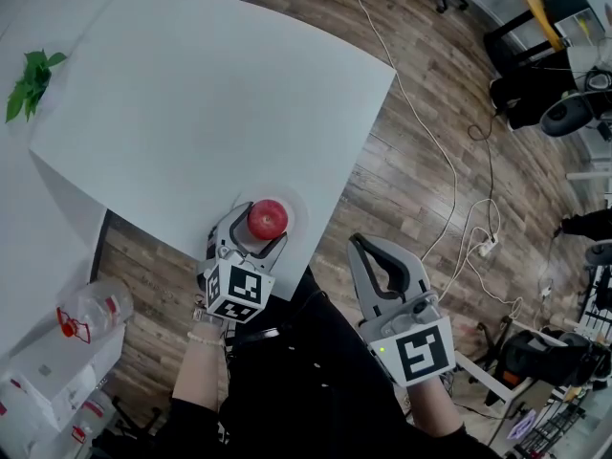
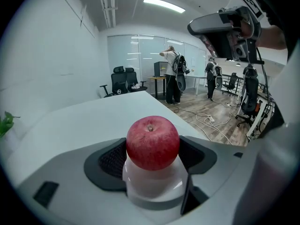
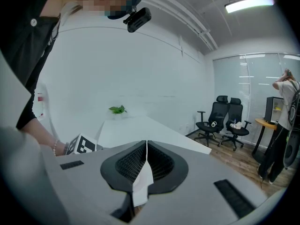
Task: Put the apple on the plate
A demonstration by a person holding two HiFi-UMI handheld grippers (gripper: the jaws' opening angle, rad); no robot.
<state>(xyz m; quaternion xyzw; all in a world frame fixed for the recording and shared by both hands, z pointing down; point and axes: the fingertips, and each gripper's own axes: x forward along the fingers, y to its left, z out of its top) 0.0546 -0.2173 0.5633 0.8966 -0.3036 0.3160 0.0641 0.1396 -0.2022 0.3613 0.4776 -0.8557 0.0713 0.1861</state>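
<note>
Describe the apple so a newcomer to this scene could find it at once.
Find the big white table. At its near edge the left gripper's jaws hold the apple over a white plate. Nothing else there is red and round.

Apple [image 1: 268, 219]: red, faintly streaked, round, whole. It is set upright, with the stem hollow turned upward. It is seated on the plate [image 1: 298, 202] and centred on it.

Plate: white, glossy, plain, hard to tell from the white table [image 1: 191, 103]. It is placed at the table's near edge, by the corner towards the wooden floor.

The apple is enclosed between the jaws of the left gripper [image 1: 260, 226], with a dark pad seen close against each side.
</note>
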